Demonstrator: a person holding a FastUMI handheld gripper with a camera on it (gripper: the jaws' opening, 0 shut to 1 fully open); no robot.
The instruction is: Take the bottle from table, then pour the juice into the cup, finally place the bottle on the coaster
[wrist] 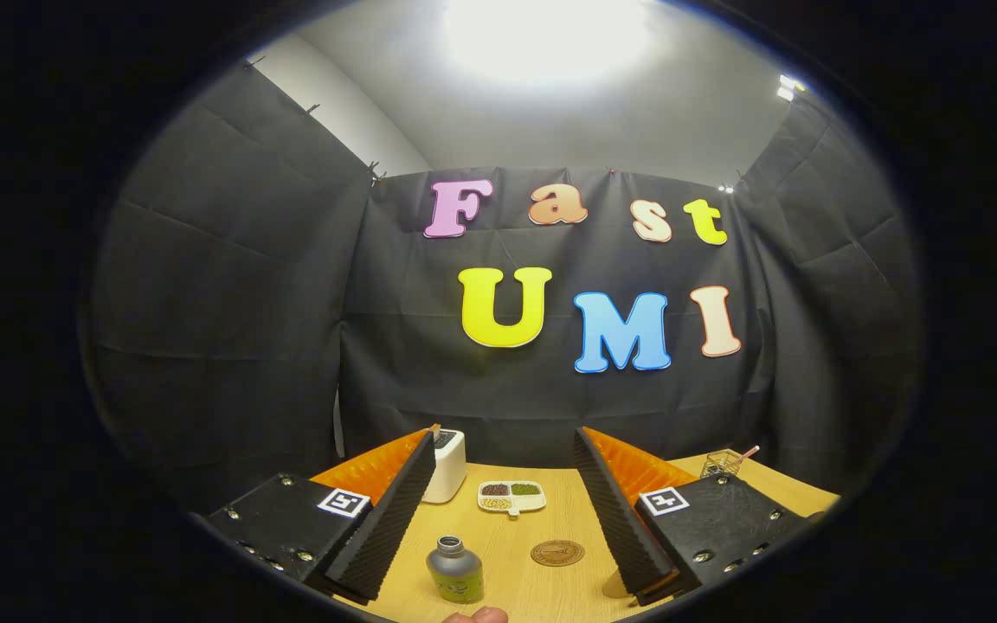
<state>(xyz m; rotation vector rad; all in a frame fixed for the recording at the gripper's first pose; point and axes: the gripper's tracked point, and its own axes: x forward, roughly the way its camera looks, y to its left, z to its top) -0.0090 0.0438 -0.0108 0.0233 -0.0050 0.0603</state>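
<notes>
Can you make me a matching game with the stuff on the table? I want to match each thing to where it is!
The open gripper hangs above the table.

Things:
1. bottle
2. coaster
3. divided dish
4. white box

Places:
A. far back, beside the gripper's left finger
B. between the fingers, near the left one, cap off
C. far back, in the middle, beyond the coaster
D. flat on the table, right of the bottle

Pairs: 1-B, 2-D, 3-C, 4-A
</notes>
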